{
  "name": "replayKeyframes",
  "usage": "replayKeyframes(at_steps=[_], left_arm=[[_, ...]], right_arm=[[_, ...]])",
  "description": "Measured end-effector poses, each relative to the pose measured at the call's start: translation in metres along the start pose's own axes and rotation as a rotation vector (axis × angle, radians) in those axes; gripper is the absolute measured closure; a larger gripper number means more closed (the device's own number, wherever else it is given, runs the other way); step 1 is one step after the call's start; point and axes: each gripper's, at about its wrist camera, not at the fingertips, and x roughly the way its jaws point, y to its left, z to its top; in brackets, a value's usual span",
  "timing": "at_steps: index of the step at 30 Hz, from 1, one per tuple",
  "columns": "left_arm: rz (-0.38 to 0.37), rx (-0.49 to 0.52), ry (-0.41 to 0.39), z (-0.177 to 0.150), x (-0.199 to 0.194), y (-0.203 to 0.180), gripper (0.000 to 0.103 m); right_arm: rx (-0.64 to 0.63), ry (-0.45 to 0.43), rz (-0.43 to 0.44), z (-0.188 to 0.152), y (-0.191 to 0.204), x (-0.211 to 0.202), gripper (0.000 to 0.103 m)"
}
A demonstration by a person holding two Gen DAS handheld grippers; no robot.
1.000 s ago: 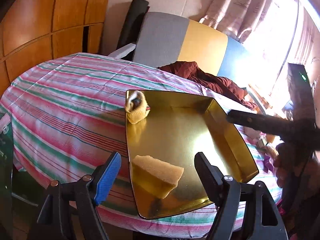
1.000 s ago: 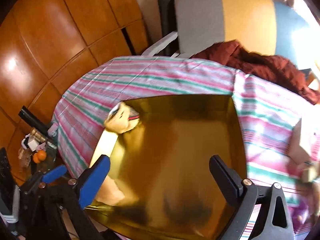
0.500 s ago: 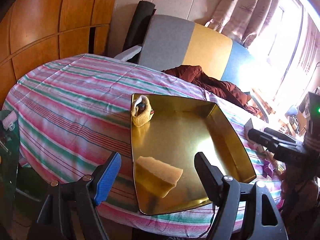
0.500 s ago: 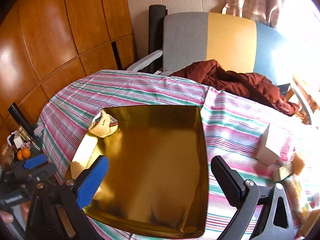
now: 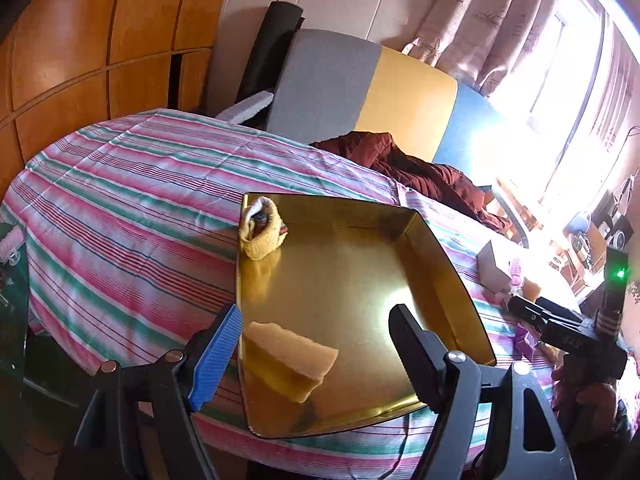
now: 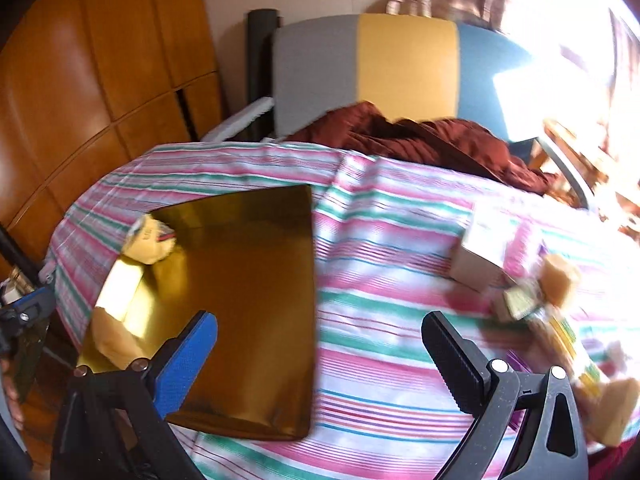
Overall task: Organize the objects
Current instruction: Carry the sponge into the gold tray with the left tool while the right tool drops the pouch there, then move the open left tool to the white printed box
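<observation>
A gold tray (image 5: 400, 280) lies on the striped tablecloth; it also shows in the right wrist view (image 6: 260, 320). In it lie a yellow sponge wedge (image 5: 292, 356) near the front and a yellow rolled cloth item (image 5: 262, 234) at the far left corner. My left gripper (image 5: 316, 344) is open and empty, just above the sponge. My right gripper (image 6: 320, 352) is open and empty over the cloth right of the tray. A cardboard box (image 6: 484, 248) and several small yellow items (image 6: 556, 292) lie at the right.
A grey, yellow and blue chair (image 5: 372, 92) with a dark red garment (image 5: 420, 168) stands behind the table. Wooden panels (image 5: 80, 40) line the left wall. The right gripper's body (image 5: 568, 336) shows at the right of the left wrist view.
The right gripper has swung right, off the tray and toward the box and small items. The left gripper has stayed open over the sponge.
</observation>
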Motion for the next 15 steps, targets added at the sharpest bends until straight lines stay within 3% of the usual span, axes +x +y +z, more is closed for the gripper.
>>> replayKeyframes(at_steps=[15], left_arm=[[-0.059,0.170,0.057,0.009,0.020,-0.071,0.027]], right_arm=[[0.205,-0.001,-0.205,-0.013,-0.139,-0.018,0.000]])
